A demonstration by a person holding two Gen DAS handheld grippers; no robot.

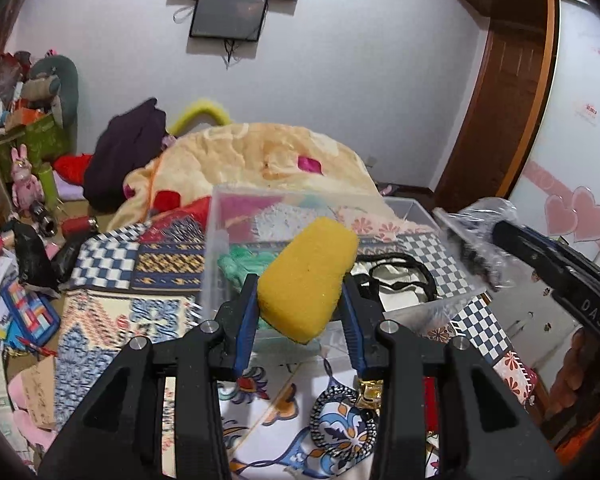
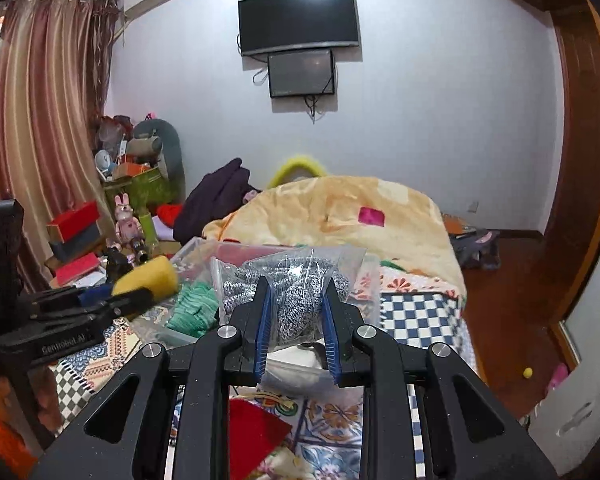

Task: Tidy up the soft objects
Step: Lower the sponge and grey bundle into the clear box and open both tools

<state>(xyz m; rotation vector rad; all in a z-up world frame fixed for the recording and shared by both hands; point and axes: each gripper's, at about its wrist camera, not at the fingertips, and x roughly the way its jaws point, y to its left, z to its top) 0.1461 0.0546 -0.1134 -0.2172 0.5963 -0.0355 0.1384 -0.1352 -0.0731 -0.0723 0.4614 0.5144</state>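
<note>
My left gripper (image 1: 300, 296) is shut on a yellow sponge (image 1: 306, 276) and holds it above the near wall of a clear plastic bin (image 1: 214, 236) on the bed. The sponge also shows in the right wrist view (image 2: 150, 280). My right gripper (image 2: 296, 300) is shut on a clear plastic bag of black-and-white knit fabric (image 2: 296, 284), held over the bin's right side; the bag shows in the left wrist view (image 1: 476, 236). Inside the bin lie a green knit item (image 2: 192, 304) and pink and grey cloths (image 1: 260, 216).
The bin rests on a patterned bedspread (image 1: 112, 256) with a beige blanket (image 1: 252, 156) heaped behind. A second clear bin (image 1: 410, 210) sits further right. A dark garment (image 1: 128, 156), boxes and toys clutter the left. A red cloth (image 2: 252, 432) lies below my right gripper.
</note>
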